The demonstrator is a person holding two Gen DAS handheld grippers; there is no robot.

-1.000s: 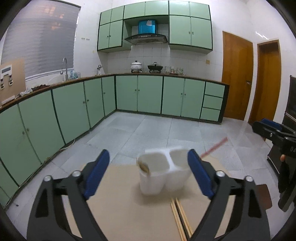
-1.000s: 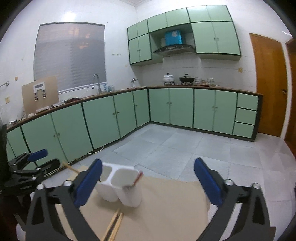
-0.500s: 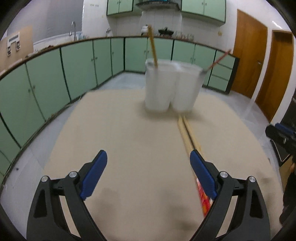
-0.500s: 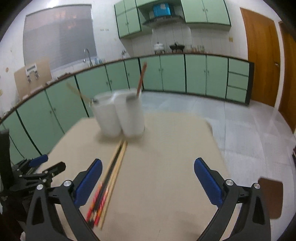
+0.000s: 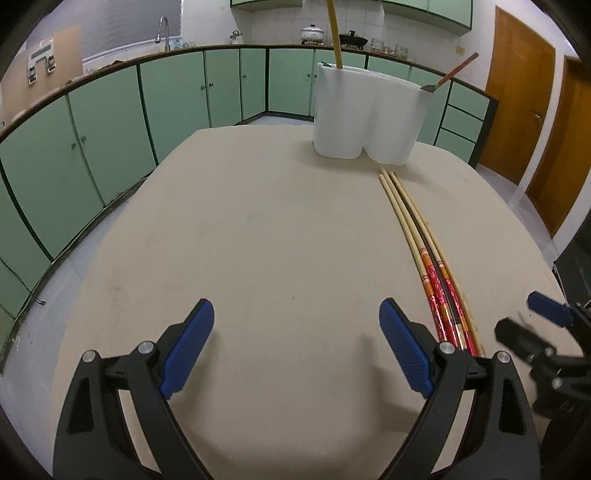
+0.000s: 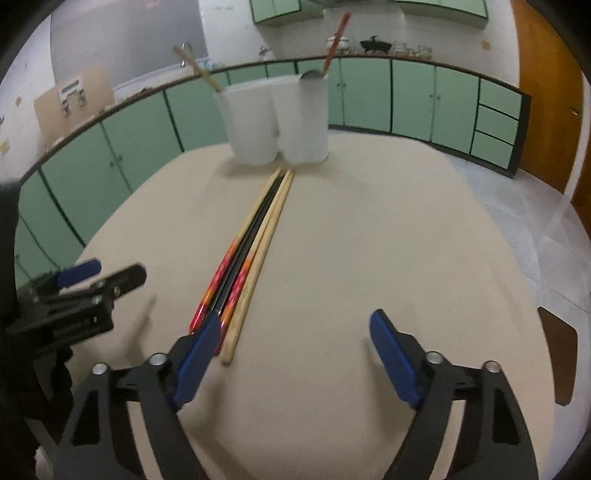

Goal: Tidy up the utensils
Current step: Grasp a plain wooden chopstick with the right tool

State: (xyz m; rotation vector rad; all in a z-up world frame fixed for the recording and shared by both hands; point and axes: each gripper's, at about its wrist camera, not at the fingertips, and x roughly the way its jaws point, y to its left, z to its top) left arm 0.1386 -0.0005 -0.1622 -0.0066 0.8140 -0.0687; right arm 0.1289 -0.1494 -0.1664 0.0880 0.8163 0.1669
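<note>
A white two-cup holder [image 5: 365, 118] stands at the far side of the beige table [image 5: 258, 221]. One cup holds a wooden-handled utensil [image 5: 334, 33], the other a red-handled spoon [image 5: 454, 74]. Several chopsticks [image 5: 417, 240], some plain and some red-patterned, lie in a row from the holder toward me. My left gripper [image 5: 296, 314] hovers open over bare table, left of the chopsticks. My right gripper [image 6: 294, 325] is closing with nothing between its jaws. The near ends of the chopsticks [image 6: 255, 251] lie by its left finger. The holder [image 6: 277, 122] is beyond them.
Each gripper shows at the edge of the other's view: the right gripper [image 5: 535, 332], the left gripper [image 6: 92, 280]. Green cabinets [image 5: 110, 122] ring the room and wooden doors [image 5: 517, 92] stand at the right. A brown seat [image 6: 557, 358] sits beyond the table's right edge.
Both grippers have come down toward the table and tipped downward, so the tabletop and chopsticks now fill the views. The right jaws have narrowed.
</note>
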